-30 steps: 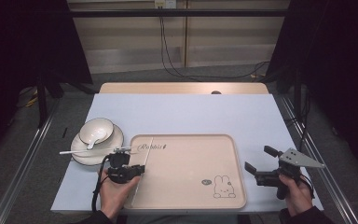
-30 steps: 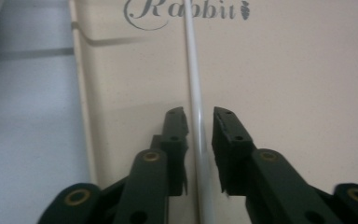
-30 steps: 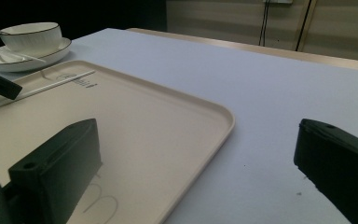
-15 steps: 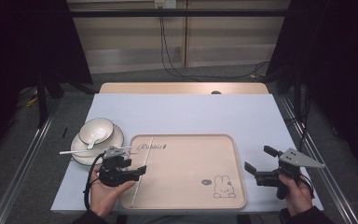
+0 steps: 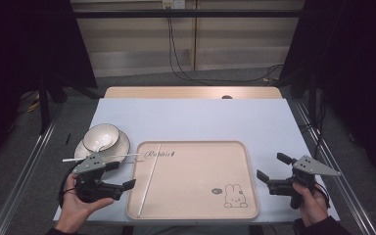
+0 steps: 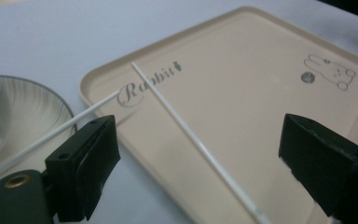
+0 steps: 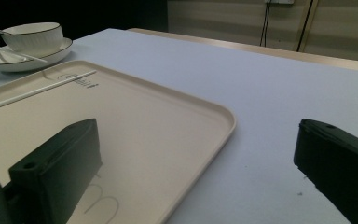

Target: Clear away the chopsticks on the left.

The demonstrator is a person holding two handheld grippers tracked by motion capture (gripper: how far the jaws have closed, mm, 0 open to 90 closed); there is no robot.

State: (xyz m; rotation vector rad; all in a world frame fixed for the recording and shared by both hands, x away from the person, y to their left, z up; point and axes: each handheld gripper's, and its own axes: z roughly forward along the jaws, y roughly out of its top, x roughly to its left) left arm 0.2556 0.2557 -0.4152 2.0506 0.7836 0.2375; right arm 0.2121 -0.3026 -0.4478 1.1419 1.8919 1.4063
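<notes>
the left gripper (image 5: 122,176) is standing just left of the beige rabbit tray (image 5: 200,215), its jaws having just been opening wide with nothing between them, so one white chopstick (image 5: 149,181) is lying released on the tray's left side. the second chopstick (image 5: 100,158) is resting across the saucer (image 5: 120,147) and tray edge, so the next move is likely calling for a narrow pinch there, while the right gripper (image 5: 270,169) is waiting wide and empty right of the tray.

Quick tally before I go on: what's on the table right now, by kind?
Tray: 1
Bowl: 1
Saucer: 1
White chopsticks: 2, one lying in the tray, one resting across the saucer onto the tray's rim
Total: 5
</notes>
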